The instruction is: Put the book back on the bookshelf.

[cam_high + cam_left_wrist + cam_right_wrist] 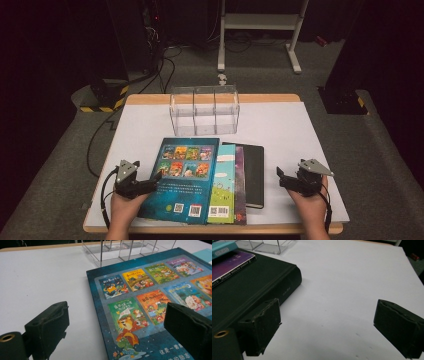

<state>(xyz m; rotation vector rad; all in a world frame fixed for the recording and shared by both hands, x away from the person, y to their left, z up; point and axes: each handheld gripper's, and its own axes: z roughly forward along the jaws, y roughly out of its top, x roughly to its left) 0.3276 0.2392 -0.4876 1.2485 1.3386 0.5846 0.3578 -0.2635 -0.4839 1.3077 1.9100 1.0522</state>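
Blue book (185,177) lies flat, long axis toward the rack (204,110); both grippers released.

The top book (186,177) has a dark blue cover bearing a grid of small cartoon panels in blue, yellow, green, purple and orange, with white code squares near its lower edge. Beneath it lie a turquoise book (223,185) with green and yellow at the bottom, a purple book (240,175) and a plain black book (253,172). The table sheet (280,130) is white, the divided box (204,110) clear, both grippers (131,181) (300,180) black with grey plates
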